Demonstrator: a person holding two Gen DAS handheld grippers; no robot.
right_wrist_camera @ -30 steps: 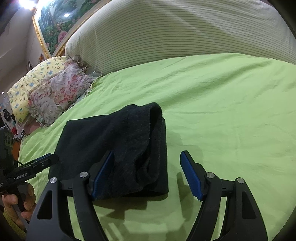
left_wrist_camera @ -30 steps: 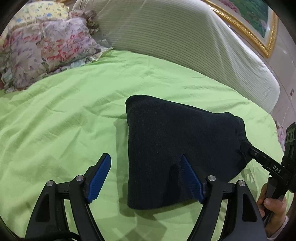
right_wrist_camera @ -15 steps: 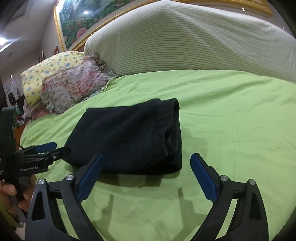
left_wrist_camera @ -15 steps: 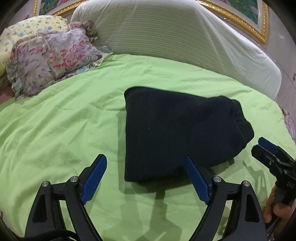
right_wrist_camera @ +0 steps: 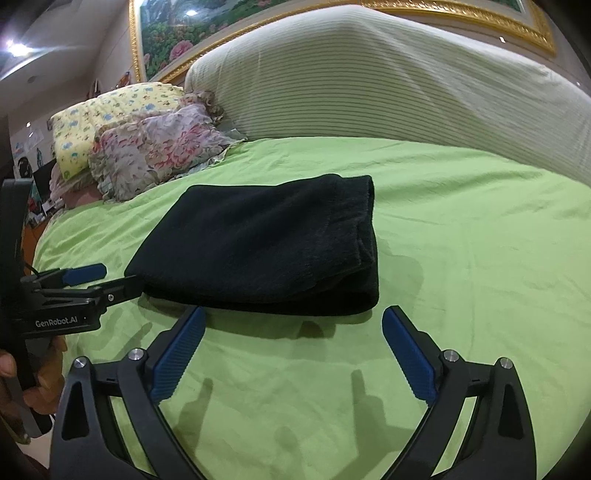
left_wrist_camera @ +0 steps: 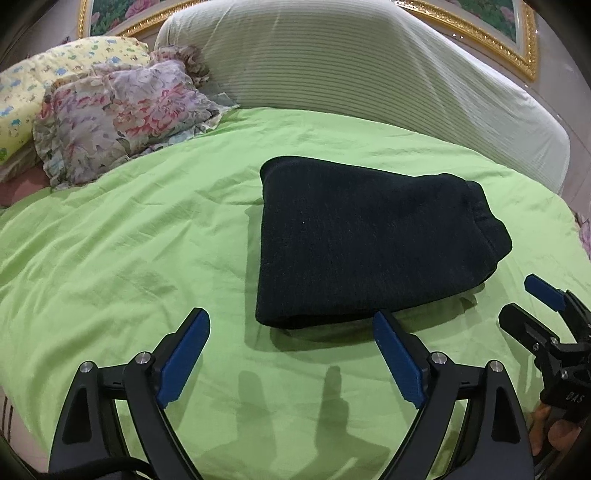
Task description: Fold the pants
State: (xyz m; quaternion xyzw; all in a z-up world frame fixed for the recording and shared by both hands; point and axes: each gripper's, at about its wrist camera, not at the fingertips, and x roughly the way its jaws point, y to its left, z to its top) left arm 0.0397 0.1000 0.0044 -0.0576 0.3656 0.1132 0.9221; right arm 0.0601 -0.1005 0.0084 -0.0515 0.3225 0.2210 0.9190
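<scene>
Pants (left_wrist_camera: 362,243) folded, just beyond spread fingers (left_wrist_camera: 183,354)

I see a bed under a lime-green sheet (left_wrist_camera: 129,240), creased all over. At its head a tall cushion (left_wrist_camera: 351,74) in a pale striped cover leans back. Just beside it on the left a floral pillow (left_wrist_camera: 118,114) with a ruffled edge rests on the sheet, and a yellow printed pillow (left_wrist_camera: 48,77) lies behind it, touching. Above the cushion I make out a gold picture frame (right_wrist_camera: 461,22) around a flower painting (right_wrist_camera: 207,26).
</scene>
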